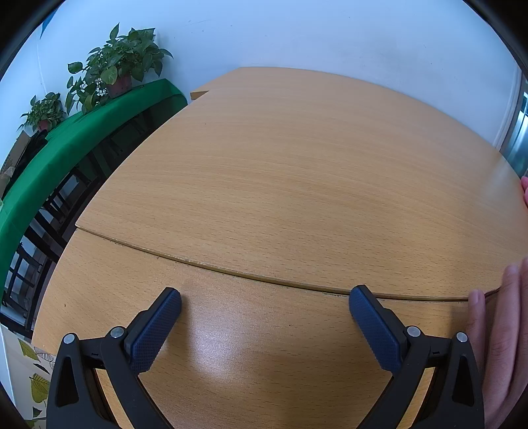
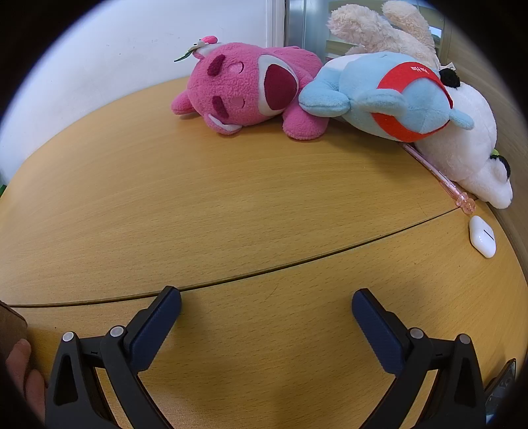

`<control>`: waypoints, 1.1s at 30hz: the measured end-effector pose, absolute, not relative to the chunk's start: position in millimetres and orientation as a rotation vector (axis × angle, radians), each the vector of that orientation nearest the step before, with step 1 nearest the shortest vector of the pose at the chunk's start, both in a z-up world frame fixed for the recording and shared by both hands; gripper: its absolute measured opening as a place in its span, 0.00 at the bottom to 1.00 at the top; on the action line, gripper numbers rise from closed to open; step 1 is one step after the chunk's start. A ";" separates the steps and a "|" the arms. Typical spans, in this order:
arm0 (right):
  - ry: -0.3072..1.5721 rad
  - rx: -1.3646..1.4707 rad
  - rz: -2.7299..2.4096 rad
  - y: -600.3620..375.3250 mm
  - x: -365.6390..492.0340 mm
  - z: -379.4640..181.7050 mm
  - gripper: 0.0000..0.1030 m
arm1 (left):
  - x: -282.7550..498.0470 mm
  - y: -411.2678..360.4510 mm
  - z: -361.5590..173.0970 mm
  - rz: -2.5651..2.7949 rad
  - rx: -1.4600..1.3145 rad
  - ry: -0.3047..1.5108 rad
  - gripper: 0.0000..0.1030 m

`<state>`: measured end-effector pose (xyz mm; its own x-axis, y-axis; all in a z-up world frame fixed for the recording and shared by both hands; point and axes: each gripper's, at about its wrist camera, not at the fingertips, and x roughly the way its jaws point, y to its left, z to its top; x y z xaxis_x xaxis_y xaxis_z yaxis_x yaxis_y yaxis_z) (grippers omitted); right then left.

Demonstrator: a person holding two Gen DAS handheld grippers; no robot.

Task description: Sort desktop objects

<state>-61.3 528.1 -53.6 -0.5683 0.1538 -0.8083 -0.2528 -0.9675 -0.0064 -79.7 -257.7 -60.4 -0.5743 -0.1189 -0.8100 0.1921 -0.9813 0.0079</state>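
In the right wrist view a pink plush toy (image 2: 250,89) lies at the far edge of the wooden desk (image 2: 231,204). A blue and red plush (image 2: 389,95) lies to its right, on a white plush (image 2: 468,148). A beige plush (image 2: 379,29) sits behind them. A pink pen (image 2: 439,176) and a white earbud case (image 2: 482,236) lie at the right. My right gripper (image 2: 265,313) is open and empty, low over the near desk. My left gripper (image 1: 265,313) is open and empty over bare desk (image 1: 297,184).
A seam (image 1: 231,272) crosses the desk just beyond the left fingertips. A green-covered table (image 1: 66,148) with potted plants (image 1: 118,66) stands at the far left. A hand (image 1: 505,330) shows at the right edge. A dark object (image 2: 501,386) lies at the right view's lower right corner.
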 end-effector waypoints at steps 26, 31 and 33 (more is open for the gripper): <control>0.159 -1.319 2.591 529.1 -61.4 -53.4 1.00 | -80.1 -257.8 -60.6 -2.637 1.347 0.121 1.00; 0.159 -1.319 2.591 529.2 -61.4 -53.4 1.00 | -80.2 -257.8 -60.6 -2.636 1.347 0.122 1.00; 0.159 -1.319 2.591 529.2 -61.3 -53.4 1.00 | -80.2 -257.8 -60.7 -2.637 1.347 0.122 1.00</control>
<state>-61.3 529.2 -53.4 -0.5687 0.1534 -0.8081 -0.2513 -0.9679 -0.0069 -80.2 -257.8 -60.7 -0.5743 -0.1211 -0.8096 0.1951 -0.9807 0.0083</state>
